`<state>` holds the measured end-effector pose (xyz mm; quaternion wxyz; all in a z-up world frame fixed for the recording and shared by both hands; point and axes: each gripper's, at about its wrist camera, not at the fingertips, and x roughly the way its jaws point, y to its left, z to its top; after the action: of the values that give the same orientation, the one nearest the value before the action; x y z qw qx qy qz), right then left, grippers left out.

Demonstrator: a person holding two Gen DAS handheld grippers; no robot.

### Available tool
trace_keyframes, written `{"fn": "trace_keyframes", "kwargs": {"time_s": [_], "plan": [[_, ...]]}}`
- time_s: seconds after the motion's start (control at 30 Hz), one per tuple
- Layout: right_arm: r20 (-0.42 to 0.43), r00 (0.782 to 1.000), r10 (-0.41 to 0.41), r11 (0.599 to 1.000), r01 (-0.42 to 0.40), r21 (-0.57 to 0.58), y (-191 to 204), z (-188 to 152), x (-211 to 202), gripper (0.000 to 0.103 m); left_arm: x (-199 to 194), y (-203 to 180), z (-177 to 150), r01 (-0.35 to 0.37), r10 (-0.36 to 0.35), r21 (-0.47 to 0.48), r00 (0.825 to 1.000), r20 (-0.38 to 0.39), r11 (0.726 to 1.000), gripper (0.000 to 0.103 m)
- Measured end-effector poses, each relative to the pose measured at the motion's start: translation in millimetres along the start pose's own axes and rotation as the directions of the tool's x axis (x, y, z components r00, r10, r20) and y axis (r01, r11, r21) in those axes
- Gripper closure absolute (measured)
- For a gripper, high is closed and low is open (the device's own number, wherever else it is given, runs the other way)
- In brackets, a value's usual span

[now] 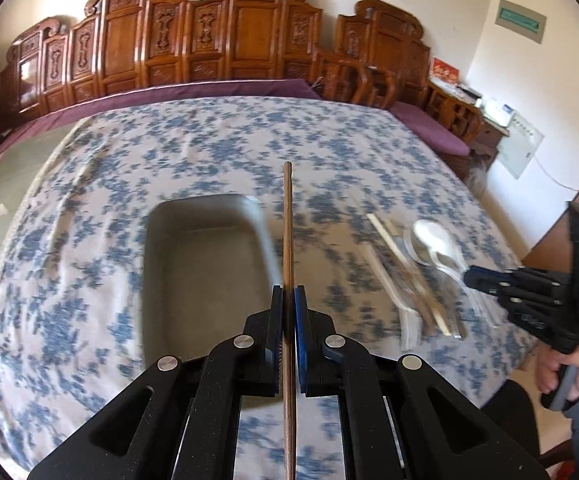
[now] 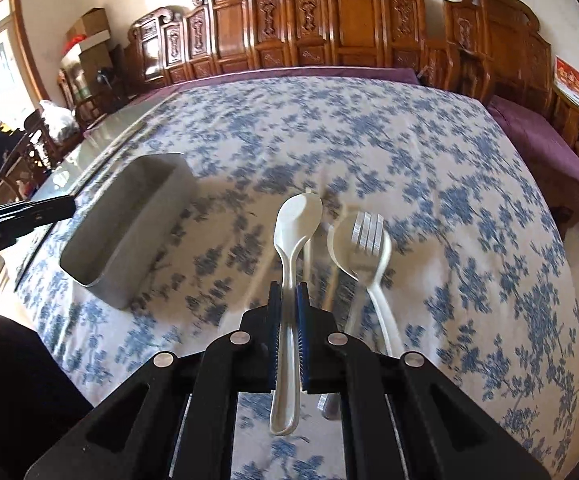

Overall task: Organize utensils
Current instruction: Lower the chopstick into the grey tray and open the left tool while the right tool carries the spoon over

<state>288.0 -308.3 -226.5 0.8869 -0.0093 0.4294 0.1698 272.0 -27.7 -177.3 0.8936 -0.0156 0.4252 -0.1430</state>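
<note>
The left gripper (image 1: 288, 296) was clamped on a dark brown chopstick (image 1: 288, 220), which pointed forward just beside the right wall of the grey tray (image 1: 151, 272). The right gripper (image 2: 288, 294) was closed on the handle of a white spoon (image 2: 291, 240), lifted above the pile. The tray looked empty in both views, so by my reading nothing had been sorted yet and these two pieces were the first on their way.

Left on the flowered cloth of the counter (image 1: 89, 184), toward its right side, lay the rest: pale chopsticks (image 1: 405, 264), a second white spoon (image 2: 369, 268) with a metal fork (image 2: 369, 230) across its bowl, and some blurred handles I could not count.

The tray stood near the counter's left edge, well apart from the pile, with bare cloth between them and wide open cloth toward the far edge. That gave both grippers room to swing; the tray's near wall and the counter's left edge were the tight spots.
</note>
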Motion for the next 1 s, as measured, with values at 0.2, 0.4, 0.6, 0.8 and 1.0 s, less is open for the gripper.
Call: {"fn": "trace_keyframes", "kwargs": {"time_s": [0.2,0.4,0.6,0.8,1.0], "plan": [[0.016,0.999,0.051,0.998,-0.05,-0.034,24.2,14.3,5.2,0.094,34.7,37.5,8.1,-0.031,0.03,-0.007,0.995,-0.095,0.999,0.099],[0.026,0.996,0.082,0.996,-0.081,-0.046,38.3,24.9,12.0,0.094,63.1,56.8,11.8,-0.032,0.03,-0.011,0.987,-0.159,0.999,0.099],[0.01,0.996,0.09,0.995,-0.089,-0.053,42.9,29.2,24.1,0.094,82.6,65.1,8.1,-0.029,0.022,-0.034,0.982,-0.19,0.999,0.099],[-0.003,0.995,0.097,0.994,-0.097,-0.057,51.8,31.9,33.3,0.094,89.3,65.6,8.0,-0.038,0.033,-0.018,0.979,-0.203,0.999,0.098],[-0.008,0.993,0.12,0.991,-0.121,-0.066,71.1,38.0,37.5,0.094,78.9,66.7,11.4,-0.034,0.03,-0.02,0.984,-0.175,0.999,0.098]]}}
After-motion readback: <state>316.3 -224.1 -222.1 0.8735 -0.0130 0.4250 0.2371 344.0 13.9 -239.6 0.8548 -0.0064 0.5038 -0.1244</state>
